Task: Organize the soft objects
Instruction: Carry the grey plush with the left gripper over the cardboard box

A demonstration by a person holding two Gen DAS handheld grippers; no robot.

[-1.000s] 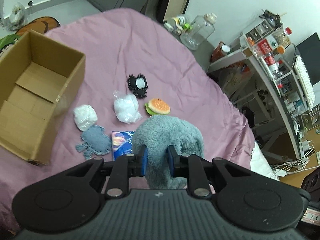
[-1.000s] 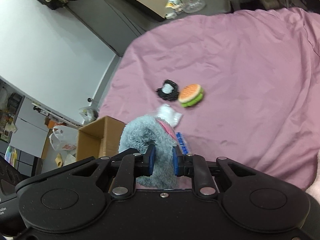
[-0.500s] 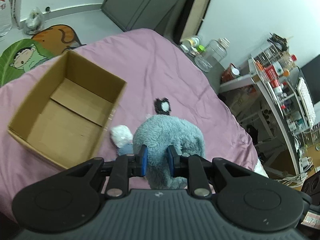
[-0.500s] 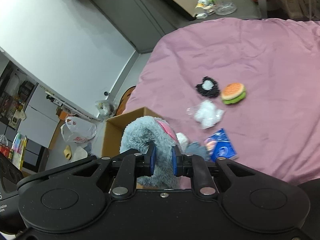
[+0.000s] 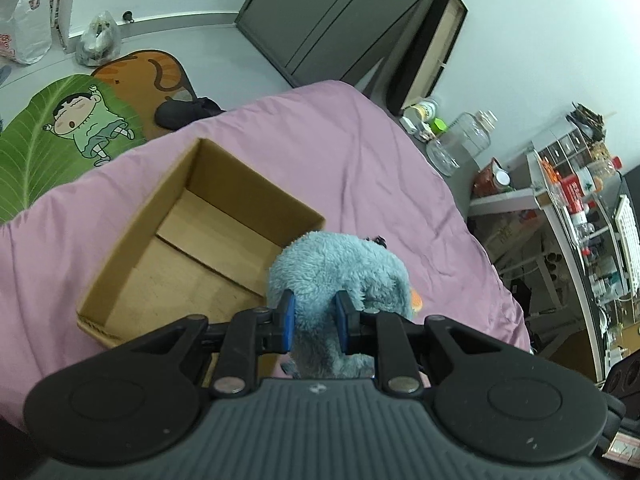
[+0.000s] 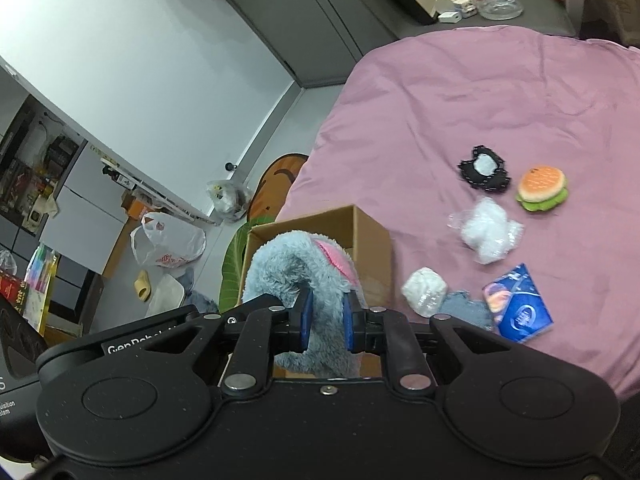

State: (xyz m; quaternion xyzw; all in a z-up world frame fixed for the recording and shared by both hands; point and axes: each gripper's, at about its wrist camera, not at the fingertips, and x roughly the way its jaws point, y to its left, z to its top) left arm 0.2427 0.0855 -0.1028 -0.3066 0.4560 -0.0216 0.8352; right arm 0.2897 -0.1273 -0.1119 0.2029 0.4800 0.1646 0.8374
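So both grippers are pinching the same fluffy grey-blue plush toy (image 5: 340, 268), one end each. The left gripper (image 5: 314, 322) has its blue fingers (image 5: 287, 322) squeezed into the fur, and the right gripper (image 6: 326, 322) is clamped on the other end, where a pink patch shows just past its fingers.

Big change from a second ago: the open brown cardboard box (image 5: 192, 236) was well off to the left of the left fingers, and the small stuff on the pink bedspread (image 5: 360, 168) sat straight ahead. Now the box is just ahead and left of those fingers, with the plush hanging over its near right corner. In the right view the plush covers part of the box too, and the leftovers are off to the right of the fingers: the orange and green burger plush (image 6: 542, 188), the black-edged white patch (image 6: 485, 168), the crinkly white bag (image 6: 488, 234), the small white wad (image 6: 425, 290), the grey denim-looking piece (image 6: 468, 310) and the blue printed packet (image 6: 520, 310).

I'd say the carry is nearly done. The box looks empty, so this goes in first; it probably needs to shift a bit further left before letting go.
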